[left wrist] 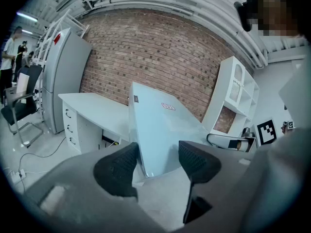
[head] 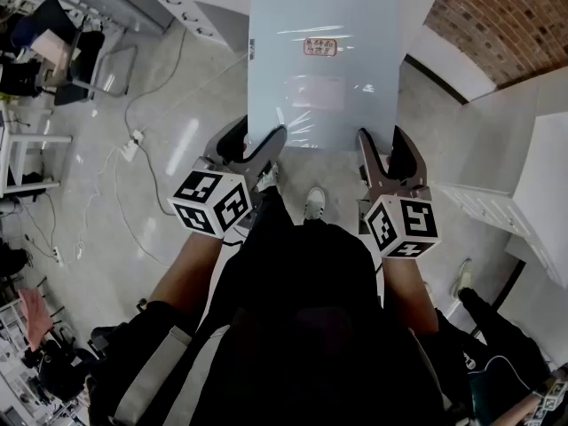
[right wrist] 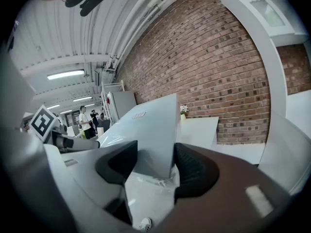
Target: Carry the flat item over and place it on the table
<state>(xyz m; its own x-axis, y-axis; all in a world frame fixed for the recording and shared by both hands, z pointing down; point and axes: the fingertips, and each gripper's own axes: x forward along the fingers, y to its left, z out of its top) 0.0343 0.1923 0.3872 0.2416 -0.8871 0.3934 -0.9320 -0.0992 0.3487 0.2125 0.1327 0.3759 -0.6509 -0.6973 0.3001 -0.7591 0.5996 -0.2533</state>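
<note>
Both bare forearms reach forward side by side in the head view, the left forearm (head: pixel 191 269) at 8 o'clock and the right forearm (head: pixel 408 282) at 4 o'clock. The left gripper (head: pixel 251 149) and right gripper (head: pixel 383 149) point toward 12 o'clock. Their jaws are spread wide, each set closed on a near corner of the flat panel (head: pixel 324 60).

my head view looks steeply down at the floor (head: pixel 186 105) from above. each gripper view rides close behind its jaws, facing the brick wall (left wrist: pixel 146 47). all three share the pale flat panel (head: pixel 324 60).
</note>
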